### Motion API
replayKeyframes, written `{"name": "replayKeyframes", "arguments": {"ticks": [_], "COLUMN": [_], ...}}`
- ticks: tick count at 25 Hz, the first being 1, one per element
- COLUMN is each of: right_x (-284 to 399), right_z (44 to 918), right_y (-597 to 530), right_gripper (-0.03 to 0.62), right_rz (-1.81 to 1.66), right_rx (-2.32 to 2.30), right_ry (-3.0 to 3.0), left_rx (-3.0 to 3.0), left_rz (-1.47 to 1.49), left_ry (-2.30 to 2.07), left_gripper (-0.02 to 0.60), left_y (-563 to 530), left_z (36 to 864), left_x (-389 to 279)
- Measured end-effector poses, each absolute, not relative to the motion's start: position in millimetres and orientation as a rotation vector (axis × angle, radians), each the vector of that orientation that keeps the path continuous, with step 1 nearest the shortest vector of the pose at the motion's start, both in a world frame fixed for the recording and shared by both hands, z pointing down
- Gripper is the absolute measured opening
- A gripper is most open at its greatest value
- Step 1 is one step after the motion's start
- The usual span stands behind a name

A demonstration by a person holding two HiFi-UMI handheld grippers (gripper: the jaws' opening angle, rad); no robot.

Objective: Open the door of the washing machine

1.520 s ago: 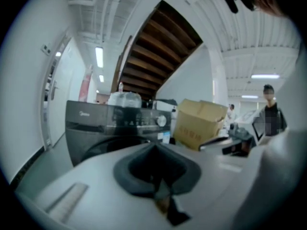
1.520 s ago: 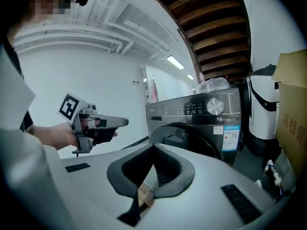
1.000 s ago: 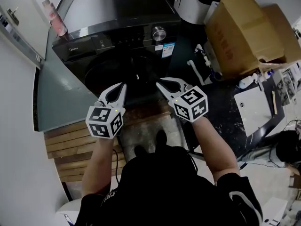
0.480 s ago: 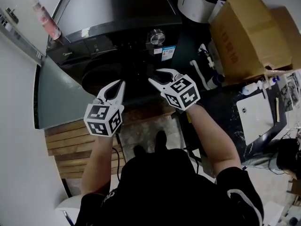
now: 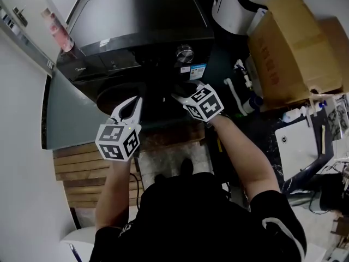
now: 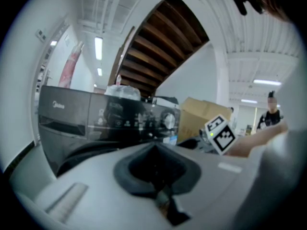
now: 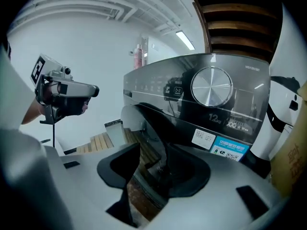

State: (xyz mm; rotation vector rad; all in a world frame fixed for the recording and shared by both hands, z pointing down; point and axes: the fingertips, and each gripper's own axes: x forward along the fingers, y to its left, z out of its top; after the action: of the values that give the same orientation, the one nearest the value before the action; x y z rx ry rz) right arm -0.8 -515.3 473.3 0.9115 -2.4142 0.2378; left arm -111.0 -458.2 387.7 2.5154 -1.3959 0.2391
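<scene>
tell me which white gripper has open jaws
The right gripper: its jaws have just been opening, the black washer door's rim between them. The left gripper's are shut.

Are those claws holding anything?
Nothing. The left gripper is shut, empty; the right gripper has just been opening its jaws, with the door edge between them.

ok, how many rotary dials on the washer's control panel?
1. A silver dial sits at the right end of the washing machine's front panel, just above the blue sticker. The panel's left part is dim; no second dial shows there.
</scene>
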Motion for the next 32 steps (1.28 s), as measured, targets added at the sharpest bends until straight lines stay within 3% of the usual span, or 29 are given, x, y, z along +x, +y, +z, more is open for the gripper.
{"name": "replayKeyframes", "arguments": {"ticks": [20,22,32], "right_x": [-8,-8,-1], "right_z": [539,541,549], "right_y": [-560,-560,-561], "right_gripper": [0.193,0.161,0.15], "right_rz": [0.1,0.05,0.057], "right_rx": [0.73,0.704,0.658], "right_ry": [-2.206,-2.18,-2.128], "left_rx": [2.444,2.429,2.376], "left_rz": [0.272,0.277,0.298], "left_ry": [-1.455,-1.456,-1.456], "left_gripper": [0.009,0.009,0.009], "left_y": [-483,-482,-476], "left_z": [398,402,419], "left_x": [-130,-134,-144]}}
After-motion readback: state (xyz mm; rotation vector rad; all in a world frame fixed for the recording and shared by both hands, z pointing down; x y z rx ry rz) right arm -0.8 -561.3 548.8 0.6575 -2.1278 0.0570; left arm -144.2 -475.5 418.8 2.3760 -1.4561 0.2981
